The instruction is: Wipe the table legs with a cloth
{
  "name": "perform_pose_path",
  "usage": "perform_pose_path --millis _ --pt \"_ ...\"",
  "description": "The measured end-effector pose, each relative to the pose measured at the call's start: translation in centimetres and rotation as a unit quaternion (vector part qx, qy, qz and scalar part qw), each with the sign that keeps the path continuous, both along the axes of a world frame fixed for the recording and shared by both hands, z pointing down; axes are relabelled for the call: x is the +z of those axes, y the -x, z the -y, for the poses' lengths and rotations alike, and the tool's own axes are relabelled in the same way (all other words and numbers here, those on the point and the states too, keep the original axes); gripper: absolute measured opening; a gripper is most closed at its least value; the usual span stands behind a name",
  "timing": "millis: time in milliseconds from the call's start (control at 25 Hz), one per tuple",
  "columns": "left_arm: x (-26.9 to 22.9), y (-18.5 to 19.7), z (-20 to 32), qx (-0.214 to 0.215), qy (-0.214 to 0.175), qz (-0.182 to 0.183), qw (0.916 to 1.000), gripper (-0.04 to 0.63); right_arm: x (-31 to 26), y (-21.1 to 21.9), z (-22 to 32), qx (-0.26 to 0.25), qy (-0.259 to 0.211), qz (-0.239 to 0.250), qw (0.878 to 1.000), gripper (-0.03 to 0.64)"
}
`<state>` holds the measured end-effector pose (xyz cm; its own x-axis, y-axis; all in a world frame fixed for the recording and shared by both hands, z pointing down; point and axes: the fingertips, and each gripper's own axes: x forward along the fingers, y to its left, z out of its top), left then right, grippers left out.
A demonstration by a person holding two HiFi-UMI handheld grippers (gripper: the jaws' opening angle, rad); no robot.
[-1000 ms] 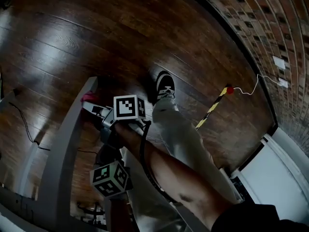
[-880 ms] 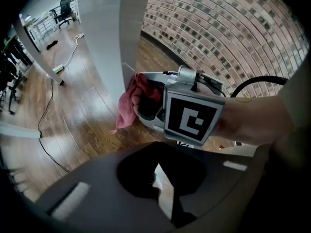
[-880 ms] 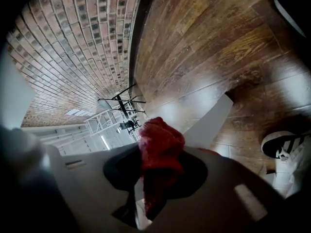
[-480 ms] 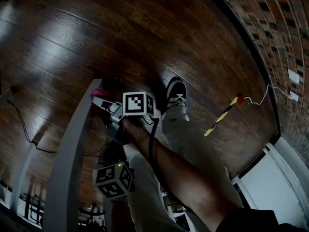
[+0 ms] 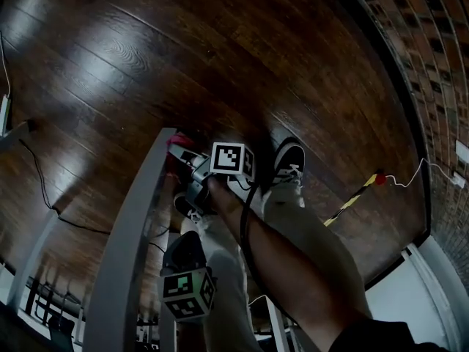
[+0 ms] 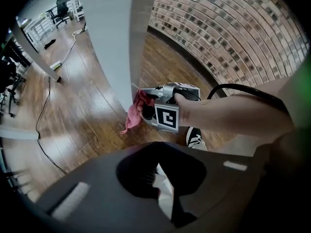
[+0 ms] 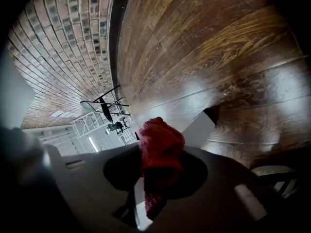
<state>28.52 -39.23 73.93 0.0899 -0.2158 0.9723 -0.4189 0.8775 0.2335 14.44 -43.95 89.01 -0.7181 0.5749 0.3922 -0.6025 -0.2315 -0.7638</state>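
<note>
A pink-red cloth [image 5: 178, 141] is pressed against the grey table leg [image 5: 135, 226] close to the leg's foot on the floor. My right gripper [image 5: 187, 157] is shut on it. In the left gripper view the cloth [image 6: 135, 113] hangs from the right gripper [image 6: 146, 108] against the pale leg [image 6: 124, 42]. In the right gripper view the bunched cloth [image 7: 160, 144] fills the right gripper [image 7: 158, 165], with the leg [image 7: 199, 127] just beyond. My left gripper [image 5: 181, 242] hovers lower down beside the leg, holding nothing; its jaws [image 6: 160, 178] look shut.
Dark wooden floor [image 5: 146, 50] lies all round. The person's black-and-white shoe [image 5: 287, 160] and light trouser leg stand right of the table leg. A brick wall [image 5: 432, 64] runs along the right. A black cable [image 5: 44, 189] and a yellow-black striped strip [image 5: 352, 200] lie on the floor.
The head view has swung, so leg, shoe and grippers sit further right in the picture. The right gripper keeps the cloth against the leg near its foot.
</note>
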Motion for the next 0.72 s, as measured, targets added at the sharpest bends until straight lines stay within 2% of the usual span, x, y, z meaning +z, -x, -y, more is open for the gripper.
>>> perform_pose_path --millis 440,640,720 --pt "1.0 0.1 2.7 0.004 0.009 0.004 0.9999 0.002 6.0 0.0 -0.4 -0.027 0.011 -0.022 0.999 0.095" --pt "1.6 -0.4 3.1 0.003 0.018 -0.001 0.9998 0.003 9.9 0.4 -0.1 -0.076 -0.043 0.002 0.996 0.095" --pt "1.8 -0.6 3.0 0.001 0.024 -0.002 0.9997 0.003 10.7 0.5 -0.2 -0.098 -0.046 0.003 0.994 0.095"
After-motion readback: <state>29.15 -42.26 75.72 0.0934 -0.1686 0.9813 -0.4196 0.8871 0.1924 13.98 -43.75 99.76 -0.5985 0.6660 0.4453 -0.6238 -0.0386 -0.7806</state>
